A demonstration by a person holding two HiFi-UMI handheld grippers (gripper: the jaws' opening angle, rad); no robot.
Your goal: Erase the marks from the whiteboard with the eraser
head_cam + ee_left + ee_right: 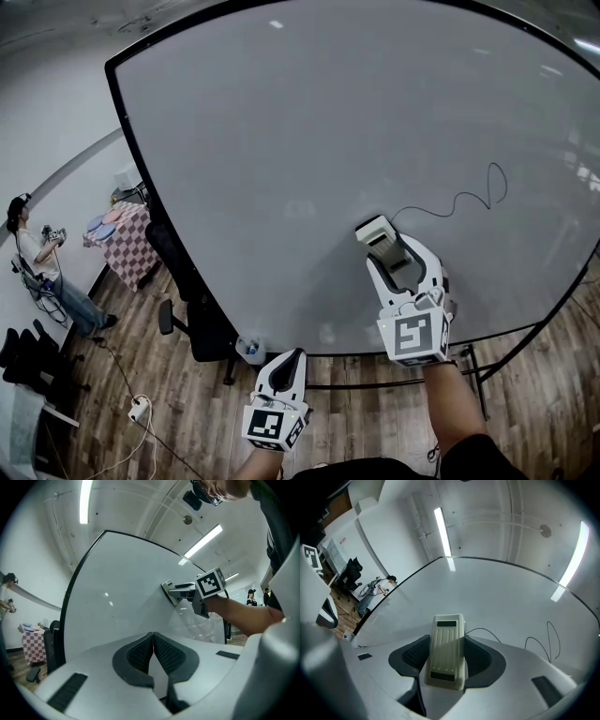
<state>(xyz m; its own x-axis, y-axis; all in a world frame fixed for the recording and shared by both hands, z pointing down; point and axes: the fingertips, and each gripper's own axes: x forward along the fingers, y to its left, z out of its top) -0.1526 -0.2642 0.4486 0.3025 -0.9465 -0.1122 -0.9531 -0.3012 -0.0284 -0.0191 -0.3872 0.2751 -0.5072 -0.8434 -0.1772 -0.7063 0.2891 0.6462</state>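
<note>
Against the one whiteboard (309, 141), lower right: one eraser (377, 232), beside the left end of one looping line (464, 199) | right gripper (382, 242) clamps eraser | left gripper (292, 356) closed, empty, below board | one person (42, 272) far left

Whiteboard (281, 141) runs off top and right edges

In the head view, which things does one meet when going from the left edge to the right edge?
Standing person → checkered table → black office chair → left gripper → eraser → black pen line
</note>
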